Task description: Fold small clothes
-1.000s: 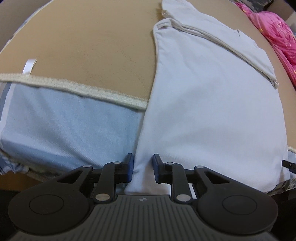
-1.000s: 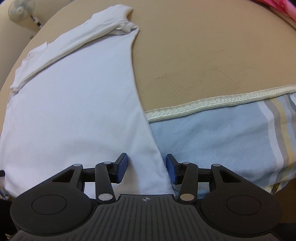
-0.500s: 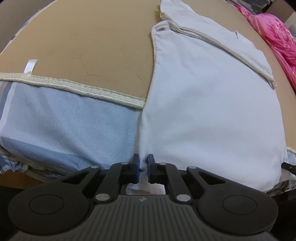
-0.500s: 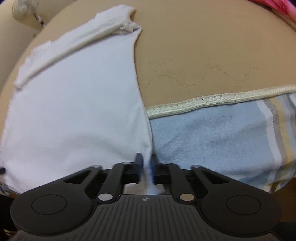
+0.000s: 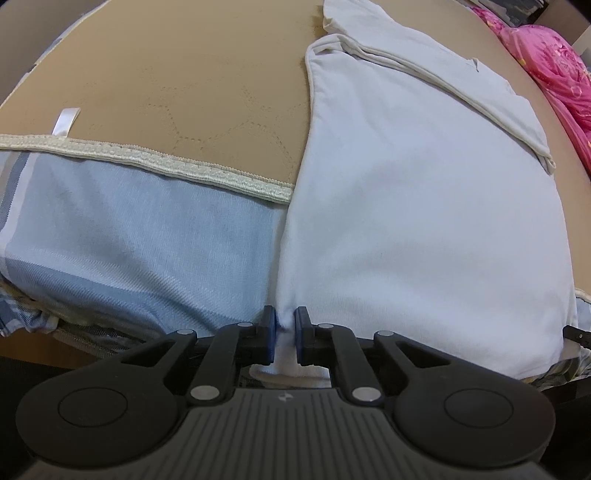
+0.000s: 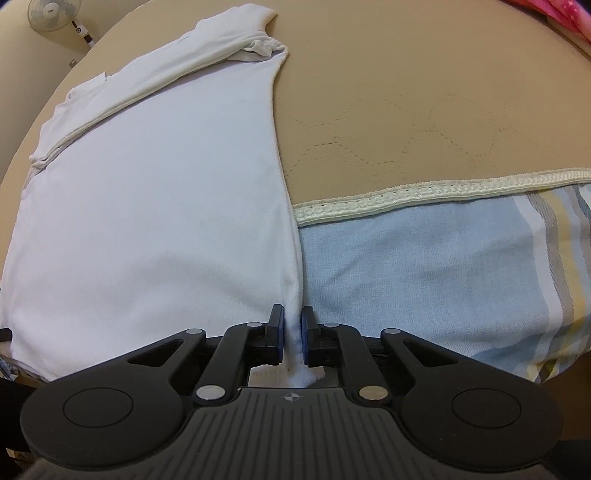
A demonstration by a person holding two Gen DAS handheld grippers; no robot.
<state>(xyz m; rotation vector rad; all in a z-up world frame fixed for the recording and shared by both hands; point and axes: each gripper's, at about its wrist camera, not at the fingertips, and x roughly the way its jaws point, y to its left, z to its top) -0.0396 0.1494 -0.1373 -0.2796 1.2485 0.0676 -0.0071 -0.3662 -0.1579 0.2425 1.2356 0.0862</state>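
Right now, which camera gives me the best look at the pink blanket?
The left wrist view. There the pink blanket runs down the upper right edge, beyond the white shirt, with its printed pattern visible. The right wrist view catches only a thin pink sliver at the top right corner, too little to show any detail.

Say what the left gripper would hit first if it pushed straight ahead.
The left gripper is shut on the white shirt, so it meets more of that shirt's near hem, probably bunching it along the bed.

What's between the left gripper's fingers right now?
A bunched corner of the white cotton shirt, pinched between the left gripper fingers; nothing else sits there. It shows in the left wrist view.
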